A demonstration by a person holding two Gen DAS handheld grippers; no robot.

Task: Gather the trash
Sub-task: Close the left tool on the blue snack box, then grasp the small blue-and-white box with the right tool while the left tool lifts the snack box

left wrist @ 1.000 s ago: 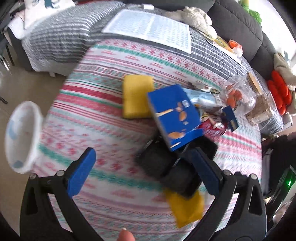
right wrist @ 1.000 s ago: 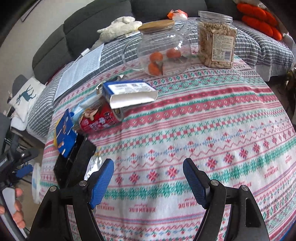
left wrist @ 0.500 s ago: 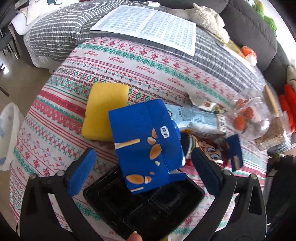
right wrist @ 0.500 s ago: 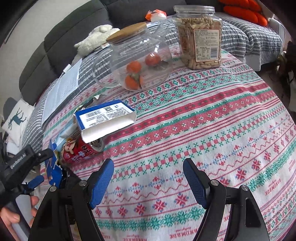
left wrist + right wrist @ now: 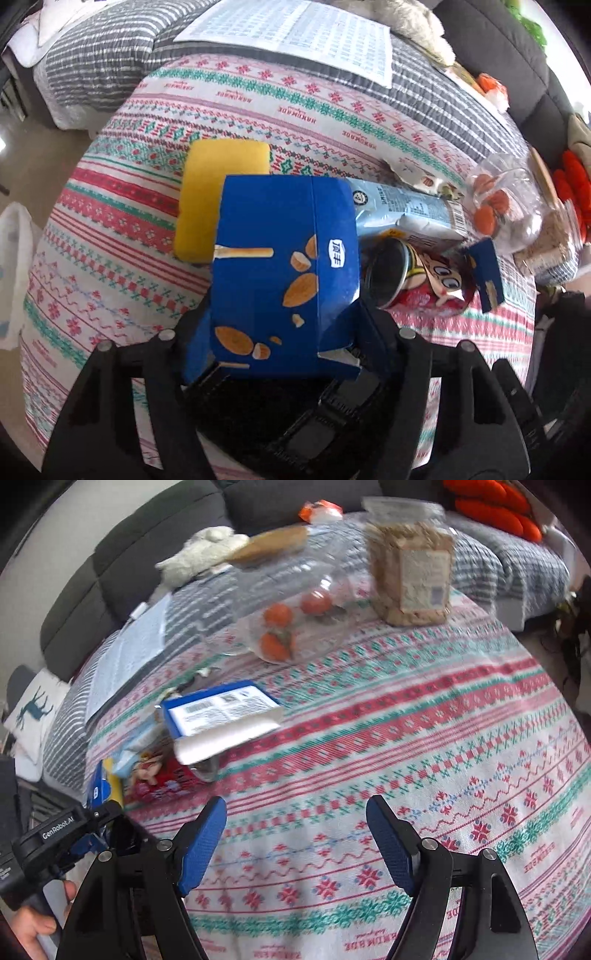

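My left gripper [image 5: 280, 339] is shut on a blue snack box [image 5: 284, 273] with almond pictures, holding it over a black plastic tray [image 5: 295, 424]. Behind it lie a yellow sponge [image 5: 218, 184], a silver-blue snack bag [image 5: 406, 210], a red cartoon can [image 5: 417, 284] on its side and a blue box flap [image 5: 487, 273]. My right gripper [image 5: 295, 849] is open and empty above the patterned tablecloth [image 5: 406, 757]. In the right wrist view a second blue and white box [image 5: 221, 716] rests on the red can [image 5: 166, 775], and the left gripper [image 5: 74, 834] shows at the far left.
A clear jar with orange fruit [image 5: 291, 624] and a jar of nuts [image 5: 410, 579] stand at the table's back. A printed sheet [image 5: 295, 40] lies on the striped sofa cover. A white bag [image 5: 14, 273] hangs off the table's left edge. A stuffed toy [image 5: 203, 554] lies on the sofa.
My left gripper has closed its jaws on the blue snack box, which now fills the view. My right gripper has shifted slightly and stays open.
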